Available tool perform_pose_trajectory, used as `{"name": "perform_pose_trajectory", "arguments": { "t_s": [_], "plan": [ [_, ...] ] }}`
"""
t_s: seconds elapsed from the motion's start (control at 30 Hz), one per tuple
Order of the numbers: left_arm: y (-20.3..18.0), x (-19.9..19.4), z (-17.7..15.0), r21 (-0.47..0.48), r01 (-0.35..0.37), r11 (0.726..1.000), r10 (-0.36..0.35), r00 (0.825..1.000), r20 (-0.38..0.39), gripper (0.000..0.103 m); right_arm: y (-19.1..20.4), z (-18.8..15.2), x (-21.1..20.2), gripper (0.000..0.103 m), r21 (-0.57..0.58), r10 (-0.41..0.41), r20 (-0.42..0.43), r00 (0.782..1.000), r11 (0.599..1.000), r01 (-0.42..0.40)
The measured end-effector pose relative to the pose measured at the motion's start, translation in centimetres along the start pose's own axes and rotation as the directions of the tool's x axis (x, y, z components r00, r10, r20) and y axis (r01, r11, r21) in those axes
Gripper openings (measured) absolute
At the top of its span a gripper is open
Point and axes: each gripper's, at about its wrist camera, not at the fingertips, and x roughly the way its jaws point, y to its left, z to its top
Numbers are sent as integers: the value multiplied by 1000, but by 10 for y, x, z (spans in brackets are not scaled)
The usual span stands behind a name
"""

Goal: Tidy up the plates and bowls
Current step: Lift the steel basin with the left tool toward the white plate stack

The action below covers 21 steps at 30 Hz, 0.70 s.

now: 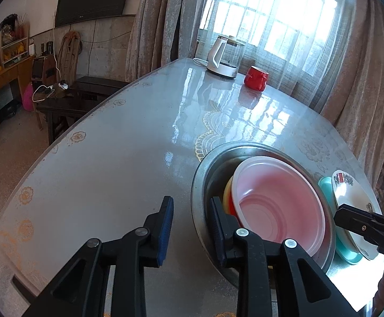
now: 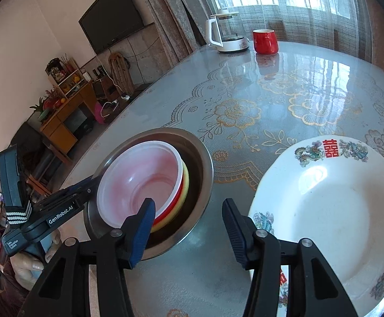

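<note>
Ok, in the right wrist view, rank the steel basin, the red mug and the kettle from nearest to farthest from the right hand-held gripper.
1. Steel basin, just left of the right hand-held gripper.
2. Red mug, far across the table.
3. Kettle, left of the mug, slightly farther back.

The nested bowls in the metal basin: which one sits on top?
The translucent pink bowl sits on top, its whole inside showing. Of the red bowl and yellow bowl under it, only rims show.

The table (image 1: 112,158) is viewed steeply downward from close above by both wrist cameras, toward the window at twelve o'clock. The metal basin (image 1: 199,185) is shared: at four o'clock in the left view, eight o'clock in the right (image 2: 205,163).
</note>
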Motion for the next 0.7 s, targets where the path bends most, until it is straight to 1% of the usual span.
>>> {"name": "perform_pose_trajectory", "arguments": {
  "t_s": [0.1,0.13,0.27,0.43,0.6,0.7],
  "plan": [
    [-2,1,2,23,-5,1000,5,1000,2,26,4,0,6,30,-34,-34,-13,999,999,33],
    [-3,2,2,31,-8,999,8,1000,2,25,6,0,10,29,-48,-51,-21,998,998,50],
    [-7,7,2,57,-24,998,24,1000,-3,24,13,0,23,29,-86,-97,-50,994,992,92],
    [-11,14,1,80,-28,996,29,1000,-12,24,8,3,24,29,-52,-71,-63,995,996,68],
    [-12,17,0,89,-28,996,29,1000,-10,22,15,4,24,29,-88,-105,-48,993,991,100],
    [-11,16,0,89,-24,996,25,1000,-8,21,11,6,26,30,-76,-116,-43,992,991,113]
  ]
}}
